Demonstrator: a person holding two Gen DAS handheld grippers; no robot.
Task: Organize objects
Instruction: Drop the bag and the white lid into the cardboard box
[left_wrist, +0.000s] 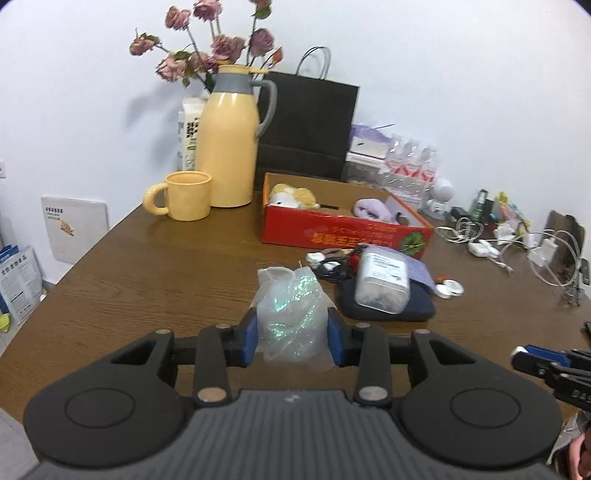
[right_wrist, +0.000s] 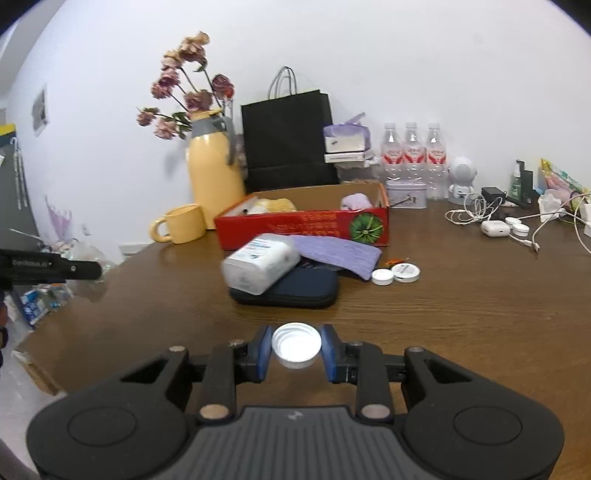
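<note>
Loose objects on the wooden table (right_wrist: 461, 314) are only partly sorted. At the far middle the red box (right_wrist: 303, 225) already holds a yellow plush toy (left_wrist: 295, 195) and a lilac soft item (left_wrist: 371, 208), so some things appear put away.

The left gripper (left_wrist: 291, 336) is clamped on a clear plastic bag (left_wrist: 291, 306) with iridescent flecks, its blue pads pressed into both sides; the bag sits at the near middle of the table, well short of the box. The right gripper (right_wrist: 295, 349) pinches a white cap (right_wrist: 295, 344) between its pads, near the table's front edge.

Much seems left. Just in front of the box lie a white lidded container (right_wrist: 260, 264) resting on a dark blue pouch (right_wrist: 291, 291), a purple cloth (right_wrist: 340, 253) and two small round tins (right_wrist: 395, 274) to the right. Further right, tangled white cables (right_wrist: 476, 214) and earbud cases (right_wrist: 495, 227) are spread about. The likely next step is carrying bag and cap to the box.
</note>
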